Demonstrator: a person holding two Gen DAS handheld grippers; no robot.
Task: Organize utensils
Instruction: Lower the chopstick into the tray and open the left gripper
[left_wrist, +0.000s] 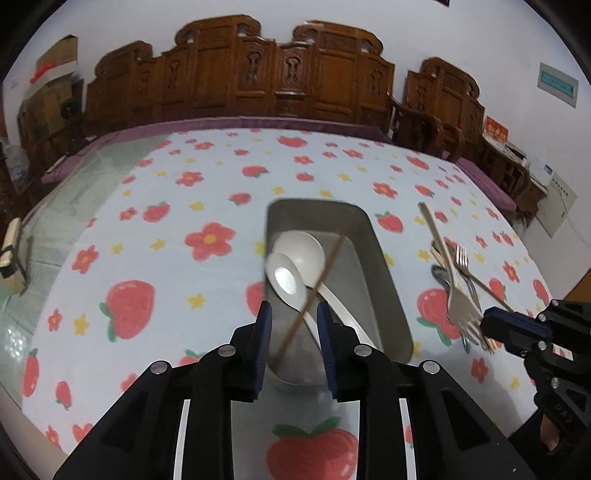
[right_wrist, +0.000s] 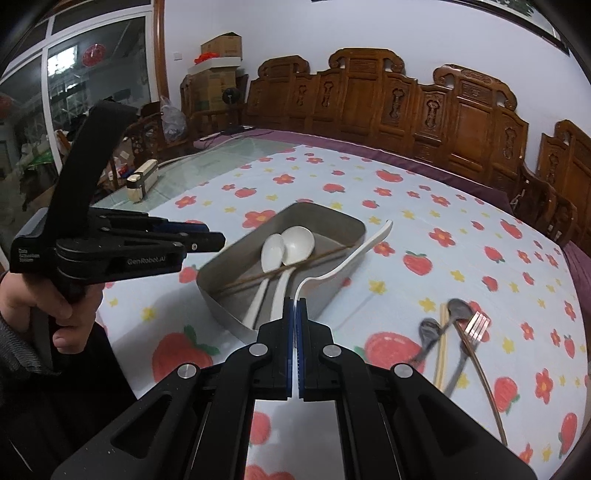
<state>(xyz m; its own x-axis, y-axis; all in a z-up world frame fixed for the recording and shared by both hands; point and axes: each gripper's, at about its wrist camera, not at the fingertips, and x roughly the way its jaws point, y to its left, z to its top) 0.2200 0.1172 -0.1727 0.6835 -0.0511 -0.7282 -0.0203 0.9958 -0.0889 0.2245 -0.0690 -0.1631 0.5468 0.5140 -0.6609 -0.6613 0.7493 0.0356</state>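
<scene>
In right claw (right_wrist: 295, 306): curved white spoon (right_wrist: 347, 264).

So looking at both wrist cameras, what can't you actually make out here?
- White spoon in the right gripper: right wrist view, its gripped end is hidden between the fingers.
- Pile of utensils: blurred in the right wrist view, so no sure count.
- Metal tray: left wrist view, its near end is hidden behind the left gripper.
- Chopstick: its lower end is blurred there.

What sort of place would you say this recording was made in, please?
Probably a home living or dining room: a table under a strawberry-print tablecloth, carved wooden chairs along the wall, and stacked cardboard boxes in the corner.
</scene>
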